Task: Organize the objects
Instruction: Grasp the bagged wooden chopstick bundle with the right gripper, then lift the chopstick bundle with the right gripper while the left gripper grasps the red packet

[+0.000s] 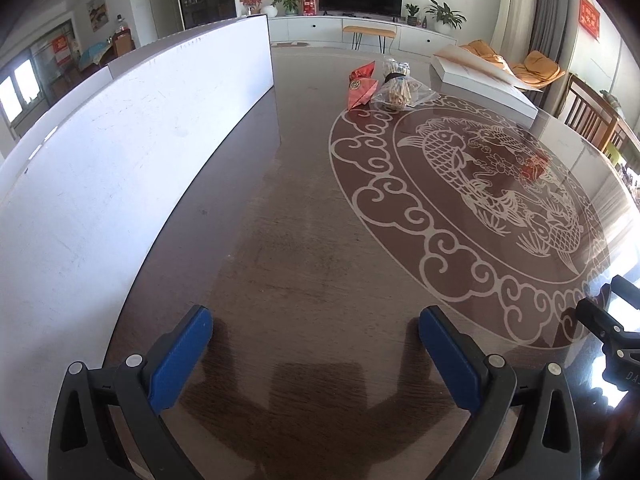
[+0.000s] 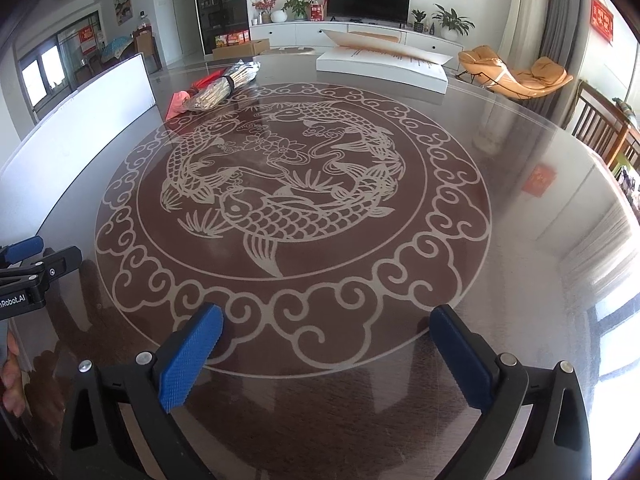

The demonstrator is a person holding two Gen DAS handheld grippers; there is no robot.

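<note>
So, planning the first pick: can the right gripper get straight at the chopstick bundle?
Probably yes: its fingers are open and empty, and only bare table lies before the chopstick bundle, though far off.

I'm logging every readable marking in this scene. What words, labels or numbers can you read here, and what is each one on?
"nRobot.AI", cut off at the frame edge: on the left gripper.
"DA", partly cut off: on the right gripper.
Red wall hanging: characters too blurred to read.
Red packet: round emblem, not readable.
Flat white box: faint print on its paper, too small to read.
</note>
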